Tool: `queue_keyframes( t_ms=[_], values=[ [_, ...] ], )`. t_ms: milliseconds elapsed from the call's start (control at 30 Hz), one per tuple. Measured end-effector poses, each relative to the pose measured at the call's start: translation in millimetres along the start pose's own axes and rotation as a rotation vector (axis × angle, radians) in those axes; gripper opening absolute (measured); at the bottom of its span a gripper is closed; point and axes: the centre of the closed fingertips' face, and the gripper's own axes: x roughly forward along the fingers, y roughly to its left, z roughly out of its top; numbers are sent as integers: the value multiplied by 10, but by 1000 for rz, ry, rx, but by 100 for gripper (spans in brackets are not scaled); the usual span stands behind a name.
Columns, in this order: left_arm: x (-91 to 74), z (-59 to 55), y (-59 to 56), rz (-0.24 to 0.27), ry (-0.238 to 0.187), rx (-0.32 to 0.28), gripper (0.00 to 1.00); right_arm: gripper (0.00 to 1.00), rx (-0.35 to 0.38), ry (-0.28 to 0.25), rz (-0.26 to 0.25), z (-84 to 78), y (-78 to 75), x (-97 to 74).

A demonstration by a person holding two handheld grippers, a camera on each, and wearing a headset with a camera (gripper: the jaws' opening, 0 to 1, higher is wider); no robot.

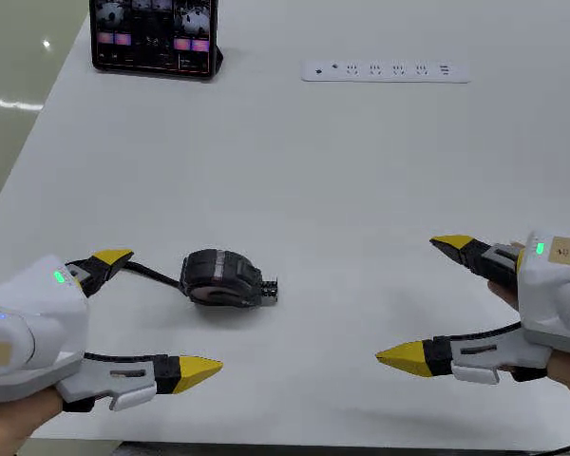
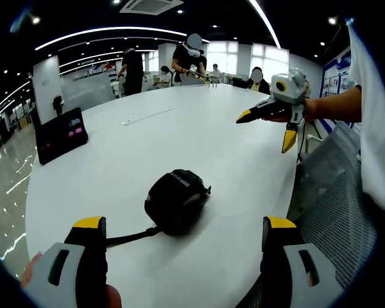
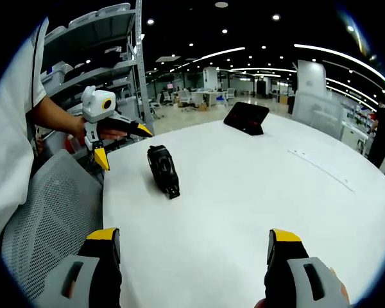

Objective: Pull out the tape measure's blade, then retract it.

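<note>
Site: open-plan lab or workshop hall | Evidence: long ceiling light strips (image 2: 109, 32); metal storage racks (image 3: 109, 38); large white worktop (image 1: 361, 190) with power strip (image 1: 387, 71); other persons (image 2: 191, 58) working at its far edge

The left gripper (image 1: 168, 310) and right gripper (image 1: 408, 300) have white housings, black jaws with yellow pointed tips, and a green light (image 1: 57, 277) each. A tan sticker (image 1: 563, 250) sits at 1 o'clock on the right housing. The sleeve (image 3: 16, 96) is white.

White table (image 1: 361, 190), metal shelving (image 3: 109, 35), ceiling light strips (image 2: 102, 33).
</note>
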Motion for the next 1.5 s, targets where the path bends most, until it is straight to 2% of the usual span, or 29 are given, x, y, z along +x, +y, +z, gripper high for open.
queue_keyframes(
  t_ms=[333, 467, 933, 1433, 1467, 1500],
  values=[
    [-17, -55, -28, -31, 16, 2, 99, 98, 9, 2, -5, -89, 5, -88],
    [-20, -47, -29, -46, 9, -21, 99, 98, 10, 3, -8, -115, 0, -111],
    [-29, -30, -13, -47, 6, -14, 99, 99, 25, 7, -14, -129, -23, -168],
    [-42, -63, -18, -59, 14, -24, 99, 98, 32, 8, -12, -148, -5, -208],
    [-40, -77, -28, -62, 22, -21, 99, 98, 32, 9, -11, -150, -4, -209],
    [-36, -98, -20, -55, 33, 7, 99, 98, 32, 10, -12, -153, -5, -212]
  ],
)
